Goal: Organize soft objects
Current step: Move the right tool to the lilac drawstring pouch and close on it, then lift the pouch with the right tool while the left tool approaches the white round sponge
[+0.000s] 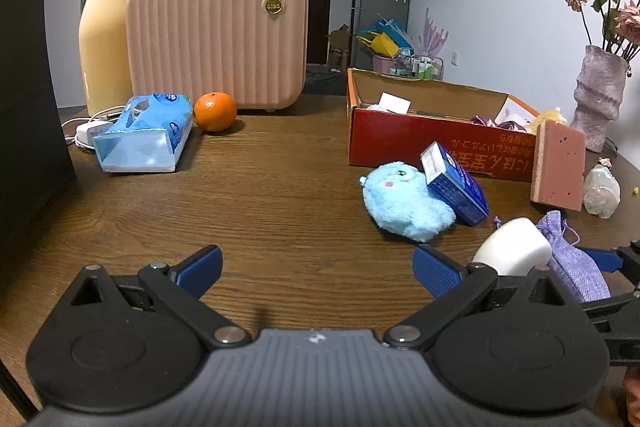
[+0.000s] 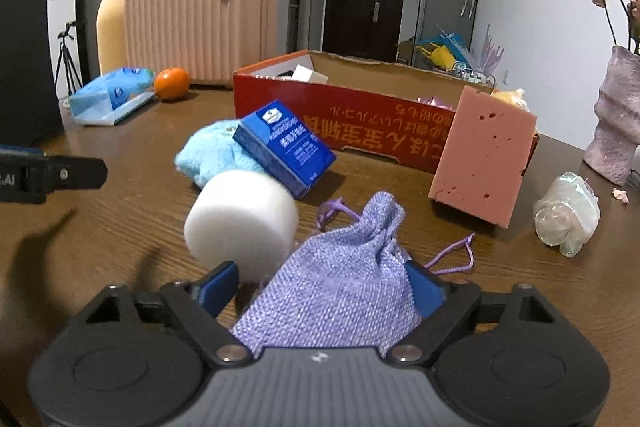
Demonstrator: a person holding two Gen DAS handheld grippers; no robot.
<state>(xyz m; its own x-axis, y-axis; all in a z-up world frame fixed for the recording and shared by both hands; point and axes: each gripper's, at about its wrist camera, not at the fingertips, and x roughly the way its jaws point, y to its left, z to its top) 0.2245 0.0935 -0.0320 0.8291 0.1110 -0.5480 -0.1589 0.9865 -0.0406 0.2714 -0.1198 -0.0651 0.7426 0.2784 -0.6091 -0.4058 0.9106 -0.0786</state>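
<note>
Right gripper (image 2: 320, 285) jaws closed onto lavender drawstring pouch (image 2: 340, 267), blue pads pressing both its sides; pouch sits low over the wooden table (image 1: 280, 195), cords trailing. White foam cylinder (image 2: 242, 221) just beside pouch on its left, touching the left pad. Left gripper (image 1: 318, 267) jaws spread wide, nothing between them, table beneath. Blue plush toy (image 1: 404, 201) lies near red cardboard box (image 1: 404, 139), blue carton (image 1: 454, 183) leaning on it. Pink sponge block (image 2: 484, 155) propped against the box front
</note>
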